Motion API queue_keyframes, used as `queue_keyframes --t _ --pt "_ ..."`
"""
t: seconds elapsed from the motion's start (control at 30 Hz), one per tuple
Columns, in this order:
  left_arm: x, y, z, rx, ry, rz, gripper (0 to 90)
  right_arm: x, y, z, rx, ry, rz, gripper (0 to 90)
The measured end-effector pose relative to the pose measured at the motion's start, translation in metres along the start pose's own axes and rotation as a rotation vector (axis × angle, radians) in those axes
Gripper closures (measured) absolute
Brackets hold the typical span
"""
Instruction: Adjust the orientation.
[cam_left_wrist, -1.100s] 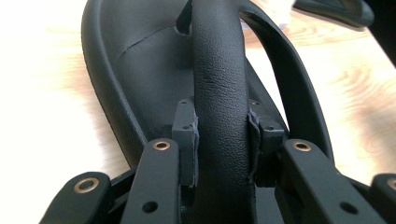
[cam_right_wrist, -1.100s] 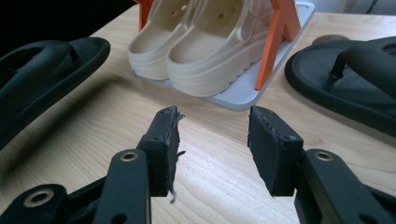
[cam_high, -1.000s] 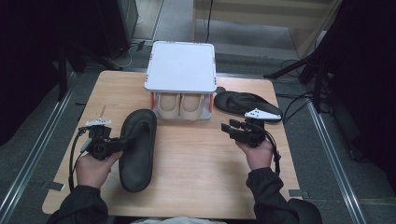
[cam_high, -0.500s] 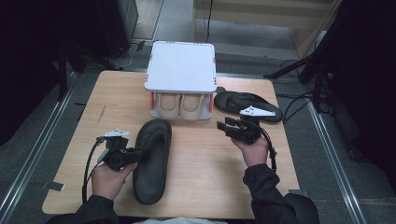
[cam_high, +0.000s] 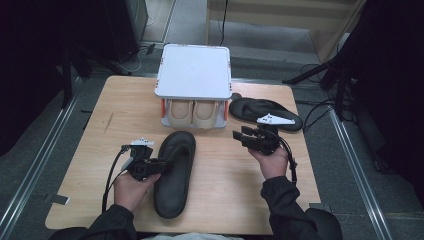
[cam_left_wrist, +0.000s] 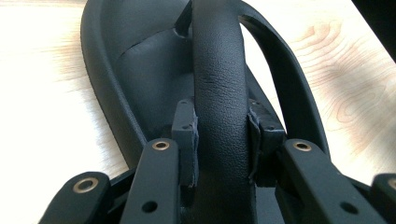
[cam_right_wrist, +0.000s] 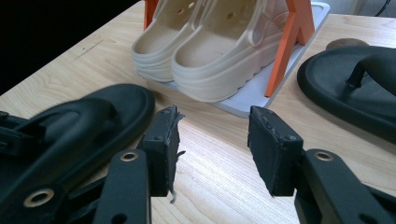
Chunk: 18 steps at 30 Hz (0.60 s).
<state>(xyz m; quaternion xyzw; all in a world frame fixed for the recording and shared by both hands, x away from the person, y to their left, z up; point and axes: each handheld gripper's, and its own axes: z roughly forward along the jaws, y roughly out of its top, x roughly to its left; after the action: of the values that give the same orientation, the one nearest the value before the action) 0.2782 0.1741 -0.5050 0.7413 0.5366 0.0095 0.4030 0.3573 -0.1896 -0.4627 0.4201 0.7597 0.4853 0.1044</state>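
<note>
Black grained rubber strap of the sandal (cam_high: 175, 172) is being pinched by the left tool (cam_high: 150, 166) on the pale wooden table (cam_high: 125, 100); the right tool (cam_high: 252, 139) is hovering, jaws apart.

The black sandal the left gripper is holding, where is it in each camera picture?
High view: black sandal lower centre, toe toward the shoe rack.
Left gripper view: its strap fills the centre, clamped between the jaws.
Right gripper view: left edge.
Shared landmark: the wooden table.
</note>
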Motion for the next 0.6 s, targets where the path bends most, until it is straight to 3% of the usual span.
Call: queue_keyframes --t 0.33,0.6 --pt "0.0 0.0 0.017 0.033 0.023 0.026 68.6 -0.001 -0.002 -0.003 0.01 -0.016 -0.004 53.8" --pt "0.0 0.001 0.013 0.019 0.026 0.022 61.7 -0.001 -0.002 -0.004 0.008 -0.017 -0.002 53.8"
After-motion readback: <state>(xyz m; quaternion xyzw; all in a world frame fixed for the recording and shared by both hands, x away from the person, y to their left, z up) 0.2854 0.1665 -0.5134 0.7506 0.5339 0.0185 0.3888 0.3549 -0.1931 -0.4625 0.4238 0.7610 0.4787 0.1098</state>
